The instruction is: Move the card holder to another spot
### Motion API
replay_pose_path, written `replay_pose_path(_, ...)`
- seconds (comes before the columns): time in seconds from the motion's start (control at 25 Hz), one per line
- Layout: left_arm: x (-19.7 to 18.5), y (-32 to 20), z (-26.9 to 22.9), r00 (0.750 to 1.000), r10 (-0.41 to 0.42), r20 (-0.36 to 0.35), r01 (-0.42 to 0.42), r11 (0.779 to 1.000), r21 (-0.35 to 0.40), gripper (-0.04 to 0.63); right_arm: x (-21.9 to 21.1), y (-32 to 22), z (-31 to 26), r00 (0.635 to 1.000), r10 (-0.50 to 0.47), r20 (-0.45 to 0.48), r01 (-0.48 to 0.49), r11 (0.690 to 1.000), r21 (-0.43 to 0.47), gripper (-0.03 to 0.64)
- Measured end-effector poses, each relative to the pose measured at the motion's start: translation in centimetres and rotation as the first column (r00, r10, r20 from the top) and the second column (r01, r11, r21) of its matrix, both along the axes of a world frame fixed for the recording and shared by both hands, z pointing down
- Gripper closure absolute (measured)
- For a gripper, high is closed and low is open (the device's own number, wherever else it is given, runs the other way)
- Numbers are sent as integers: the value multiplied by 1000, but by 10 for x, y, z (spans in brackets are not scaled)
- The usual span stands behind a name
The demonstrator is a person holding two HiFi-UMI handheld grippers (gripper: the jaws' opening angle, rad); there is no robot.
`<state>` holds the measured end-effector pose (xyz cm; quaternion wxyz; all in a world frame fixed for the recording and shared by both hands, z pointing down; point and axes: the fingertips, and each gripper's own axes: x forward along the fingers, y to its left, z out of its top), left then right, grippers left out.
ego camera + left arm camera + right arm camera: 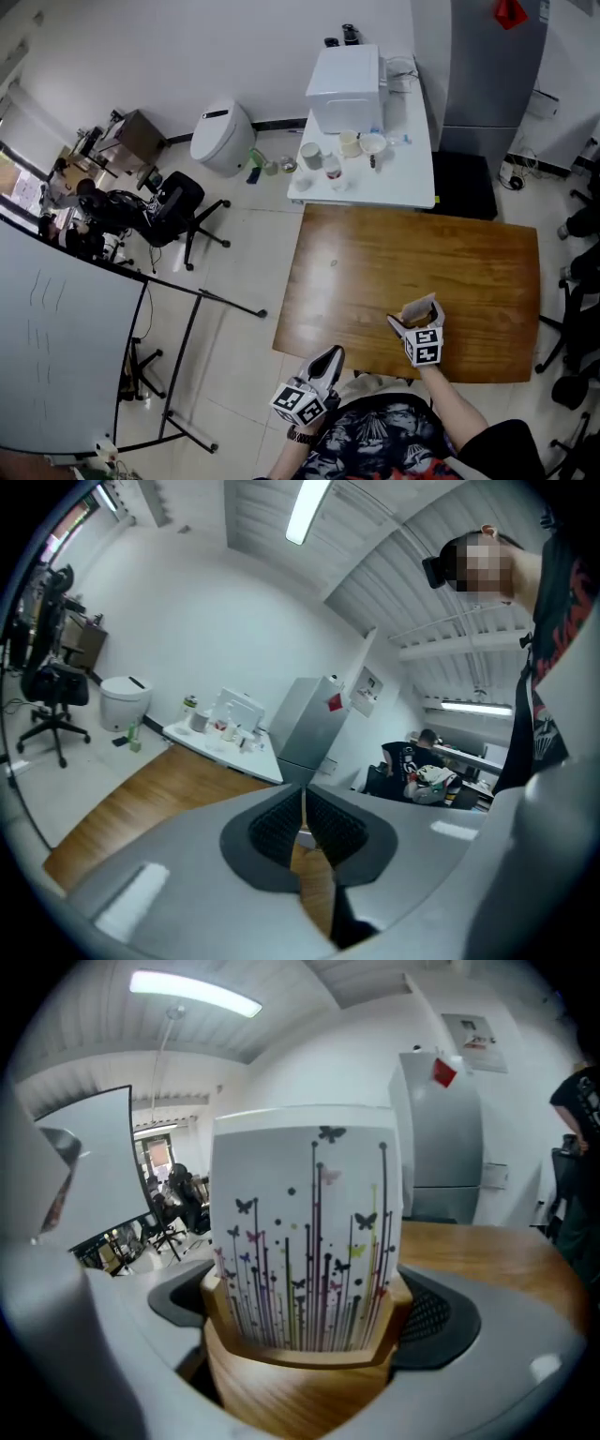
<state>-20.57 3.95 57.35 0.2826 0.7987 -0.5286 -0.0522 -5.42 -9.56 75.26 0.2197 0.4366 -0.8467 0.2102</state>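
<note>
The card holder (pixel 291 1382) is a small wooden block with a stack of white cards (pixel 305 1241) printed with butterflies and coloured stems standing in it. My right gripper (pixel 305 1335) is shut on the holder, with one jaw against each side. In the head view the right gripper (pixel 415 323) holds the card holder (pixel 419 310) over the near part of the wooden table (pixel 394 272). My left gripper (pixel 325 362) is shut and holds nothing, hanging off the table's near left corner. The left gripper view shows its jaws pressed together (pixel 303 832).
A white table (pixel 375 169) with a white box, cups and bottles abuts the wooden table's far edge. A grey cabinet (pixel 487 66) stands behind it. Black office chairs (pixel 178 211) and a whiteboard (pixel 56 347) are at the left; more chairs (pixel 577 281) line the right.
</note>
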Motion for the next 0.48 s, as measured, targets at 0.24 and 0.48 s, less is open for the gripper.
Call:
replay_pose_path(0.24, -94, 87, 2, 941, -336, 36, 338, 939, -65, 595, -129, -52, 100, 982, -113, -150, 102, 992, -78, 49)
replay_pose_path(0.48, -142, 130, 8, 866, -500, -5, 497, 862, -95, 595, -196, -91, 118, 979, -150, -139, 131, 982, -133, 38)
